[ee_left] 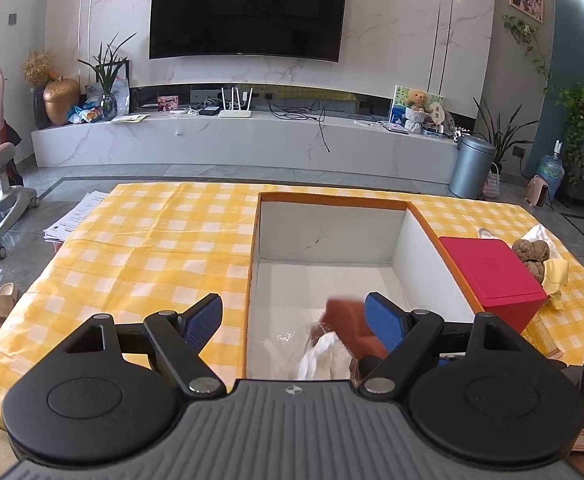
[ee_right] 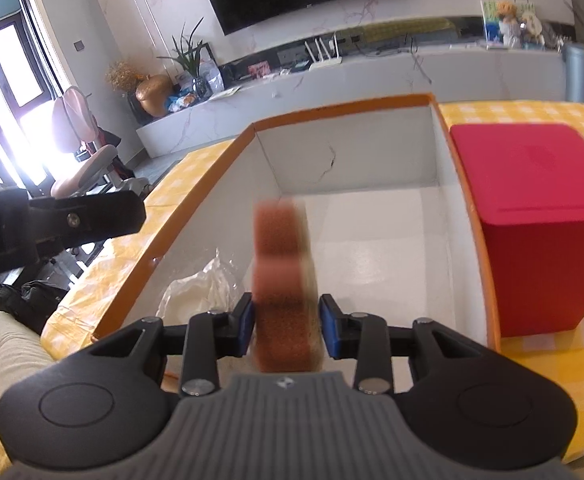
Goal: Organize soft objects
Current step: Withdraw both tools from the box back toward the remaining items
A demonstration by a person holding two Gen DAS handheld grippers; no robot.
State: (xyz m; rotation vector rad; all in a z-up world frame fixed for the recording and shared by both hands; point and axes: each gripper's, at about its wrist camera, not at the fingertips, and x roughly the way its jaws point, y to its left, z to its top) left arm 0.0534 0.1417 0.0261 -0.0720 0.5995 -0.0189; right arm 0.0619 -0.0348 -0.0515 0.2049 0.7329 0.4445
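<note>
Two items in the box [ee_right: 220, 184]: one brown sponge [ee_right: 282, 280], blurred, one bag [ee_right: 200, 292].

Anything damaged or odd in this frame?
Yes: a thin dark crack runs down the white box's far inner wall. The brown sponge between the right gripper's fingers is only motion-blurred.

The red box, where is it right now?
The red box stands on the yellow checked tablecloth, right of the big white carton and against its orange-edged wall, in both wrist views.
</note>
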